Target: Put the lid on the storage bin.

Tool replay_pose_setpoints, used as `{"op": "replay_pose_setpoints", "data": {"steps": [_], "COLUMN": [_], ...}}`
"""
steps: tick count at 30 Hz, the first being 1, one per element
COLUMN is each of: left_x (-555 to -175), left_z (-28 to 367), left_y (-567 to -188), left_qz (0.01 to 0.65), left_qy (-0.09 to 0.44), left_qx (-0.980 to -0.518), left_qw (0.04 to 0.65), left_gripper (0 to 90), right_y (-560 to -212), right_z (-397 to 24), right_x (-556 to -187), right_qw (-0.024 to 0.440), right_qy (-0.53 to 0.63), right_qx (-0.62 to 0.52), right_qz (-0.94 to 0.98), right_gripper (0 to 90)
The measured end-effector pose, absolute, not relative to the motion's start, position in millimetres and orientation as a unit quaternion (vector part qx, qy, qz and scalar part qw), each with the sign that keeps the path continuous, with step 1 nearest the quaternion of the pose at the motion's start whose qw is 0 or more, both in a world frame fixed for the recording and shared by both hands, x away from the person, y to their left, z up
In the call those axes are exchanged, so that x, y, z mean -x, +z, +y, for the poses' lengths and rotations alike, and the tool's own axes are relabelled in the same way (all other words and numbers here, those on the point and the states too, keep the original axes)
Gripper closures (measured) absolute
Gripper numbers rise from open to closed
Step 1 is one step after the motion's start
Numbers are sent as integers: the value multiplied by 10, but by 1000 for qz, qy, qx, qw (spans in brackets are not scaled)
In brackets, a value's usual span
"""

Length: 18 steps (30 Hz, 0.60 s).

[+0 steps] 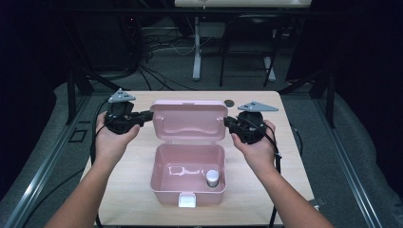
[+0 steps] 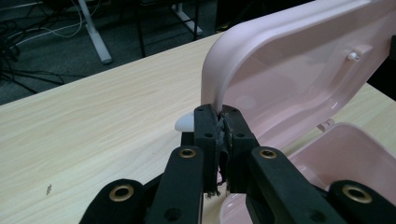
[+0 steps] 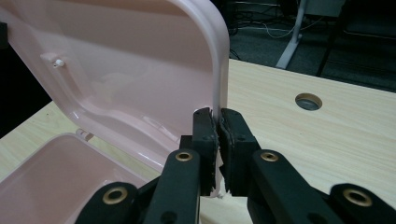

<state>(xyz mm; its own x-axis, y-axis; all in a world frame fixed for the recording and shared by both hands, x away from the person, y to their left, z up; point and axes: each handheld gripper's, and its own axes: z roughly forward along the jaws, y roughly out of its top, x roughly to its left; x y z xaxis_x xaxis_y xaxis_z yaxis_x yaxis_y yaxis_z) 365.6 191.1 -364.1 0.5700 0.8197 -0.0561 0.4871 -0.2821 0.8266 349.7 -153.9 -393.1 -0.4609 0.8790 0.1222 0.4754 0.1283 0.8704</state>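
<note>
A pink plastic box stands open in the middle of the table, its lid raised upright at the back. Inside the base, at the right, stands a small jar with a grey cap. My left gripper is shut on the lid's left rim; in the left gripper view the jaws pinch the edge of the lid. My right gripper is shut on the lid's right rim, and the right gripper view shows the rim of the lid running down between the pads.
The box has a white latch on its front wall. A round cable hole sits in the wooden table just behind the lid. Beyond the table's far edge are desk legs and cables on a dark floor.
</note>
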Motion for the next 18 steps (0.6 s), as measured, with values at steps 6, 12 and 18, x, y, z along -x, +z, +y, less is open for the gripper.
{"op": "replay_pose_setpoints", "data": {"steps": [6, 12, 18], "left_x": [-3612, -3577, -3543], "left_z": [1921, 1926, 1940], "left_y": [-3645, -3634, -3641], "left_qz": [416, 412, 410], "left_qy": [197, 195, 192], "left_qx": [-778, -782, -782], "left_qw": [428, 425, 429], "left_gripper": [864, 862, 859], "right_y": [-3915, -3907, -3901], "right_z": [-1532, -1533, -1533], "right_x": [-3455, -3420, -3380], "right_qw": [220, 219, 221], "right_qy": [464, 465, 463], "right_qx": [-469, -465, -462], "right_qz": [719, 721, 723], "right_gripper": [845, 839, 837]}}
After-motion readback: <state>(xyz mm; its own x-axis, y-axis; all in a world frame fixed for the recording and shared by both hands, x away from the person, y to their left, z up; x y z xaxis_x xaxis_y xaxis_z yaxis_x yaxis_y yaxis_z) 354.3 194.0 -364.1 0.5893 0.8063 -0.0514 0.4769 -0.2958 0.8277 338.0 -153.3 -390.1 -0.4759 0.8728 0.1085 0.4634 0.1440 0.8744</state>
